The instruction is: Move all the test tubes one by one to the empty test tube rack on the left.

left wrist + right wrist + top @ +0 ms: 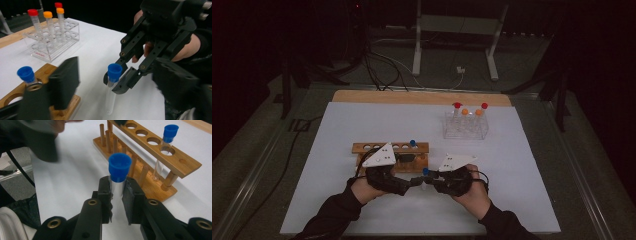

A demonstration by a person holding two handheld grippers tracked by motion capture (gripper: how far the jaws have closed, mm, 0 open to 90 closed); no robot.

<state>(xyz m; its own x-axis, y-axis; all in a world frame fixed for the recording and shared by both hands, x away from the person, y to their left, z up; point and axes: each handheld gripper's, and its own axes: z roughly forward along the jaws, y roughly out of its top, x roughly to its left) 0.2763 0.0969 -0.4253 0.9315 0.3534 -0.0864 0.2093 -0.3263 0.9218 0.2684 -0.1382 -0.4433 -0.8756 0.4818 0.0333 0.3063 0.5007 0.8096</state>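
Observation:
A clear test tube with a blue cap (119, 167) stands upright between the jaws of my right gripper (117, 192), which is shut on its glass just below the cap. In the left gripper view the same tube (111, 95) hangs close over the white table. My left gripper (411, 182) faces it from the left. Its blurred jaws stand apart on either side of the tube and do not touch it. Behind them, a wooden rack (377, 148) holds a second blue-capped tube (413, 143) near its right end.
A clear plastic rack (466, 131) at the back right holds several tubes with red and orange caps. A white sheet (337, 200) covers the table. The wooden rack's other holes (142, 132) are empty.

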